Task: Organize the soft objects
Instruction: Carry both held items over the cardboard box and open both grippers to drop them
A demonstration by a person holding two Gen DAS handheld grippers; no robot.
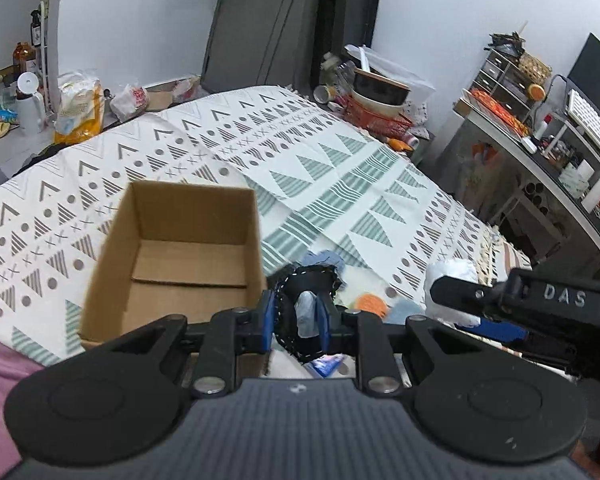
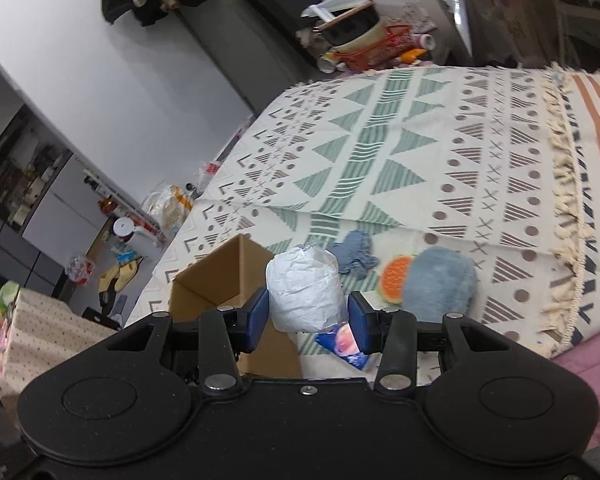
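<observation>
Left gripper (image 1: pixel 294 316) clamped on black stitched cloth (image 1: pixel 304 280), limp, light; right gripper (image 2: pixel 308 316) squeezes white crumpled bundle (image 2: pixel 304 288), soft, take mid-body. Both near open cardboard box (image 1: pixel 172 256). Blue plush (image 2: pixel 436 280), blue rag (image 2: pixel 354 254) lie right on blanket (image 2: pixel 380 152).

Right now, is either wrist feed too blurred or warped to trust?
Left wrist: box sharp, black cloth in the left tool slightly soft, room edges bent by fisheye. Right wrist: white bundle crisp, blue plush a bit blurred, horizon tilted.

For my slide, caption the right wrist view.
Right claw grips a white crumpled bundle beside the cardboard box.
</observation>
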